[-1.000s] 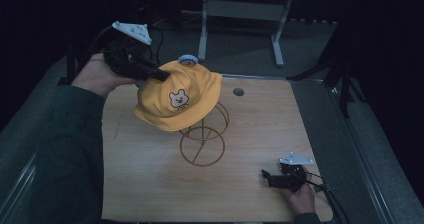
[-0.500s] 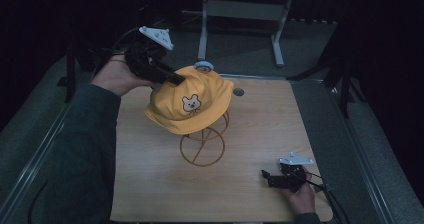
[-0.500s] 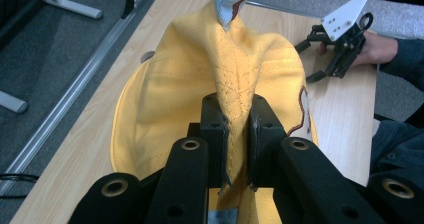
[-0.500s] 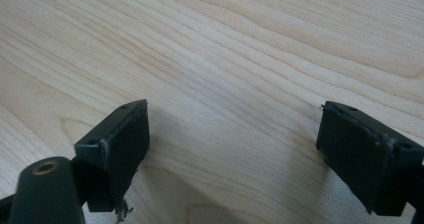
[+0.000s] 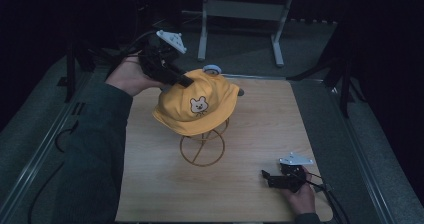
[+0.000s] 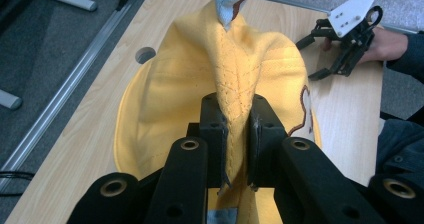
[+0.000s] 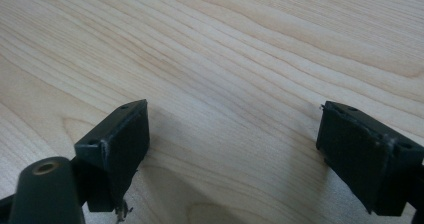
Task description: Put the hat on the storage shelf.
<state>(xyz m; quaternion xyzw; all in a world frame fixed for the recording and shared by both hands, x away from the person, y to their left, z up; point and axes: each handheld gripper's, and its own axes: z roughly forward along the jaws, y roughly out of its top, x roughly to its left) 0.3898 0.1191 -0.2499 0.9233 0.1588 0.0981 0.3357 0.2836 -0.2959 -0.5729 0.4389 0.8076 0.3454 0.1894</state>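
A yellow cap (image 5: pixel 197 106) with a small bear face on its front hangs over the top of a golden wire stand (image 5: pixel 202 149) at mid table. My left gripper (image 5: pixel 181 80) is shut on a fold of the cap's fabric at its back left. In the left gripper view the jaws pinch a stitched seam of the cap (image 6: pixel 235 79), and a light blue tab (image 6: pixel 227 4) sticks up at the far end. My right gripper (image 5: pixel 265 176) lies low on the table at the front right, open with nothing between its pads (image 7: pixel 122 144).
The wooden table (image 5: pixel 260 129) has a small round hole (image 5: pixel 240 91) just right of the cap. Metal rails run along both sides, and a grey frame leg (image 5: pixel 202 31) stands beyond the far edge. Bare wood (image 7: pixel 240 59) lies under the right gripper.
My left gripper has carried the cap to the right, from the table's left side to over the wire stand. The right gripper has stayed where it was.
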